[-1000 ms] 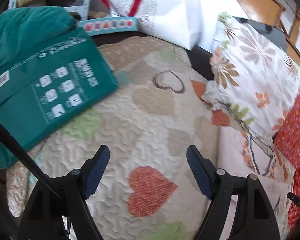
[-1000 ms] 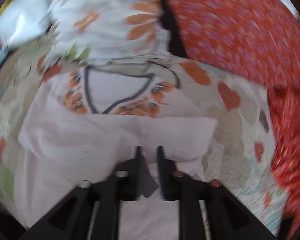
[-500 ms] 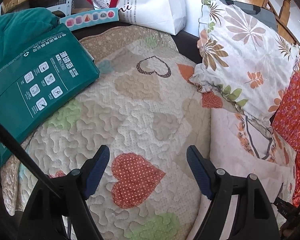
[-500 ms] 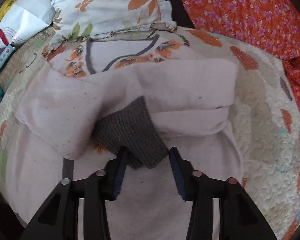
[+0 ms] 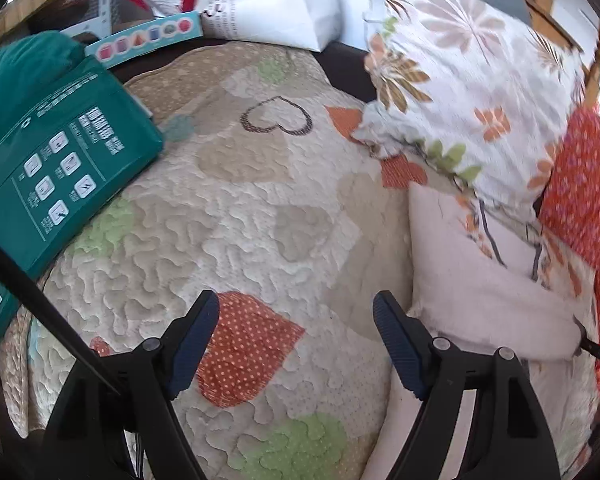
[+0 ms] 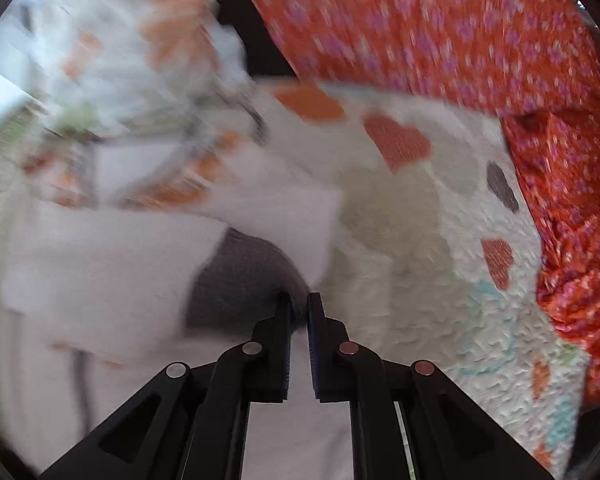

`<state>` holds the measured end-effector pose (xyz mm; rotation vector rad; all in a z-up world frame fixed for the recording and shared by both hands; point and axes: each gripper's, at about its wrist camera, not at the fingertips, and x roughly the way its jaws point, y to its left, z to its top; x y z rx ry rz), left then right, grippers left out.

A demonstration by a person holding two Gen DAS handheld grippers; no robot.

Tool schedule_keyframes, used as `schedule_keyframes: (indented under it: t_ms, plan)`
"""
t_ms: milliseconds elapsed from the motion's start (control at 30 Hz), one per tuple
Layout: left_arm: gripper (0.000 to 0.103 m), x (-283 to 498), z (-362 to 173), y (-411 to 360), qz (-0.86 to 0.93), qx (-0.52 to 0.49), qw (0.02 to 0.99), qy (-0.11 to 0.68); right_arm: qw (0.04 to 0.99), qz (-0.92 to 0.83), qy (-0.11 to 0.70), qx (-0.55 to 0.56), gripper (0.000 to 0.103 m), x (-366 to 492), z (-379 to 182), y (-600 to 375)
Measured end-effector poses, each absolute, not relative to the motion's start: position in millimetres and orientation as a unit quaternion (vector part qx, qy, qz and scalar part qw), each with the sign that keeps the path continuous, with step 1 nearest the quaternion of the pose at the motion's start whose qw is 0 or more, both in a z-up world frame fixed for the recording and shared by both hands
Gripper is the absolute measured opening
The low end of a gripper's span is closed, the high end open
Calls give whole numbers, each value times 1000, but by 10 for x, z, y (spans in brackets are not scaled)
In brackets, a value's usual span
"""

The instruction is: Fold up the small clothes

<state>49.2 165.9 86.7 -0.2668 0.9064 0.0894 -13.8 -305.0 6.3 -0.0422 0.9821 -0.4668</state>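
Observation:
A small pale pink garment [image 6: 100,264] with an orange floral print and a dark neckline lies on the heart-patterned quilt [image 5: 260,208]. It also shows at the right of the left wrist view [image 5: 480,292]. Its grey ribbed cuff [image 6: 236,280] lies folded across the body. My right gripper [image 6: 299,304] is shut on the edge of that cuff. My left gripper [image 5: 296,320] is open and empty above the quilt, left of the garment.
A green box [image 5: 56,176] and teal cloth lie at the left. A floral pillow [image 5: 460,92] and an orange flowered pillow [image 6: 460,32] stand behind the garment. A white bag [image 5: 268,0] stands at the back.
My right gripper was open around the grey cuff half a second ago and has closed on it, shifting right. The left view has drifted slightly; its jaws stay open.

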Motion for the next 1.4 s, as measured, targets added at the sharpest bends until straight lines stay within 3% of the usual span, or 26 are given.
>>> schedule_keyframes:
  t_ms: [100, 267, 333, 400, 533, 700, 1033, 1400]
  plan:
    - [78, 469, 860, 1570, 32, -120, 891, 437, 866, -221, 448, 9, 9, -252, 33, -3087]
    - [78, 438, 790, 1362, -14, -113, 883, 455, 880, -203, 429, 26, 21, -730, 105, -3039]
    - [78, 413, 702, 1277, -54, -134, 867, 476, 882, -198, 426, 42, 38, -951, 100, -3078]
    - [78, 356, 565, 1177, -94, -159, 846, 501, 884, -185, 422, 85, 46, -1239, 30, -3146]
    - [76, 182, 380, 1055, -125, -165, 829, 520, 873, -167, 422, 178, 46, -1721, -274, -3255]
    - [55, -100, 195, 984, -159, -192, 810, 531, 881, -143, 390, 227, 46, -2119, -516, -3212]
    - [44, -995, -4, 943, -197, -260, 794, 514, 850, 9, 362, 382, 47, -2469, -781, -3052]
    - [43, -1563, -76, 738, -198, -241, 784, 536, 847, 59, 384, 362, 47, -2640, -891, -2548]
